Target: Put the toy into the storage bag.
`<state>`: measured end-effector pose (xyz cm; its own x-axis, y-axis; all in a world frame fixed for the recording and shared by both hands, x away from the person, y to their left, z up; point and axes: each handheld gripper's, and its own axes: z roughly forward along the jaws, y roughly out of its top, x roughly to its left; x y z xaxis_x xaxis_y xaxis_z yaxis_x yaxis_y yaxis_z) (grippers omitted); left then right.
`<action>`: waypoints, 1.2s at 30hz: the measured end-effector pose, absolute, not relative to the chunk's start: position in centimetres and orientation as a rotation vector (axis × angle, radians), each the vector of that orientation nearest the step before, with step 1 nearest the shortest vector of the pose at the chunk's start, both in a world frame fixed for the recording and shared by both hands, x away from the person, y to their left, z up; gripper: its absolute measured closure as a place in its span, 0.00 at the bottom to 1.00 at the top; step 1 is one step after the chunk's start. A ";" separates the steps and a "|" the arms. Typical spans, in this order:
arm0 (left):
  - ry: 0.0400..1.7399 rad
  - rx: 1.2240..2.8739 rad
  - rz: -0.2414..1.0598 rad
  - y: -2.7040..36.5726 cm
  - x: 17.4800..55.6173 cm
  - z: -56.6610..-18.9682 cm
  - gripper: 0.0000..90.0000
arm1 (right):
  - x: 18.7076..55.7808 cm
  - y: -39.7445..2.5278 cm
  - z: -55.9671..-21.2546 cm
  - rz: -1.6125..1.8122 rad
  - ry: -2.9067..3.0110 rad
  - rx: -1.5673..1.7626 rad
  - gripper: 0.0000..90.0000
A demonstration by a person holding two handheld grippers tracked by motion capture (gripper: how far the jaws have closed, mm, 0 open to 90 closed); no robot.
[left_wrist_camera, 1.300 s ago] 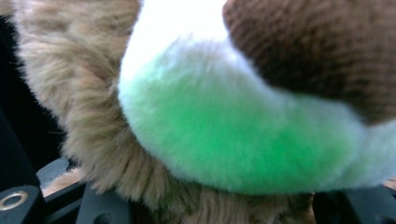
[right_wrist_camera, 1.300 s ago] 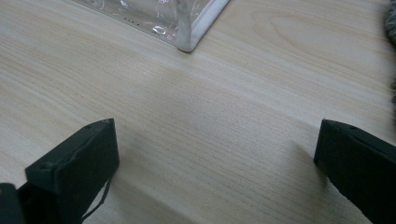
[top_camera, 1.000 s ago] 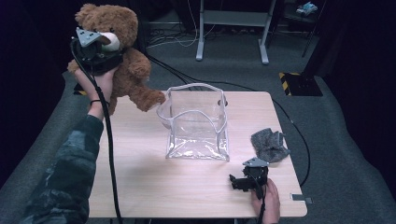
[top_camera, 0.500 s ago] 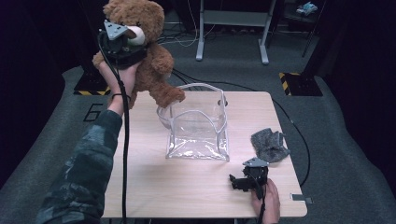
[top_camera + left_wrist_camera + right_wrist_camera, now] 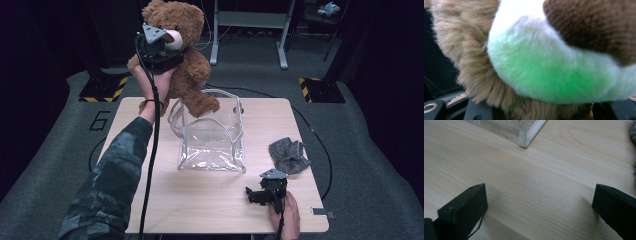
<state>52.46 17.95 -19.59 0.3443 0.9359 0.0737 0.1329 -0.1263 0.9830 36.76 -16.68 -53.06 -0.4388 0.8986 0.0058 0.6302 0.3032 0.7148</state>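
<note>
Bear [image 5: 187,75] | held aloft over clear bag [image 5: 212,135] by left gripper [image 5: 159,47], fingers clenched at its muzzle | soft, light, floppy: grip body, not limbs | right gripper [image 5: 265,190] released, resting on tabletop [image 5: 210,200]

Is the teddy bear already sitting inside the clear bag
No, the left claw holds the teddy bear in the air above the clear bag.

The high view looks forward and down over the whole worktop [image 5: 210,200]. The left gripper view sits pressed against the teddy bear [image 5: 544,62]. The right gripper view skims low over the worktop, sharing the clear bag [image 5: 524,132] corner with the high view.
</note>
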 end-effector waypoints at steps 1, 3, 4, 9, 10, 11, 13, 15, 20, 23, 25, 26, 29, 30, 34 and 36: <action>1.004 1.536 0.933 17.6 52.5 -19.7 0.47 | 36.8 -16.7 -53.1 0.922 2.180 1.365 0.00; 0.998 1.539 0.924 16.9 52.7 -19.9 0.47 | 36.8 -16.7 -53.1 0.922 2.180 1.364 0.00; 0.996 1.541 0.919 16.6 52.8 -19.9 0.47 | 36.8 -16.7 -53.1 0.922 2.180 1.366 0.00; 0.988 1.548 0.891 15.1 53.3 -20.5 0.47 | 36.8 -16.7 -53.1 0.924 2.183 1.365 0.00; 0.989 1.549 0.884 14.8 53.4 -20.7 0.47 | 36.8 -16.7 -53.1 0.922 2.180 1.365 0.00; 0.988 1.549 0.878 14.5 53.5 -20.8 0.47 | 36.8 -16.7 -53.1 0.922 2.185 1.361 0.00; 0.985 1.551 0.863 14.0 53.7 -21.1 0.47 | 36.8 -16.7 -53.1 0.922 2.180 1.366 0.00; 0.986 1.543 0.853 13.4 53.9 -21.4 0.47 | 36.8 -16.7 -53.1 0.921 2.182 1.364 0.00; 0.988 1.542 0.825 12.4 54.4 -22.2 0.47 | 36.8 -16.7 -53.1 0.922 2.180 1.365 0.00; 0.989 1.541 0.810 11.9 54.6 -22.9 0.46 | 36.8 -16.7 -53.1 0.923 2.181 1.362 0.00; 0.988 1.551 0.803 11.6 54.7 -23.4 0.46 | 36.8 -16.7 -53.1 0.923 2.180 1.363 0.00; 0.993 1.549 0.796 11.5 54.7 -23.7 0.46 | 36.8 -16.7 -53.1 0.923 2.181 1.362 0.00; 0.997 1.553 0.788 11.4 54.8 -24.4 0.46 | 36.8 -16.7 -53.1 0.923 2.184 1.360 0.00; 0.993 1.551 0.785 11.5 54.9 -24.6 0.46 | 36.8 -16.7 -53.1 0.922 2.181 1.362 0.00; 1.011 1.542 0.758 12.0 55.0 -25.4 0.46 | 36.8 -16.7 -53.1 0.923 2.181 1.362 0.00; 1.017 1.546 0.754 12.3 55.0 -25.9 0.45 | 36.8 -16.7 -53.1 0.923 2.180 1.363 0.00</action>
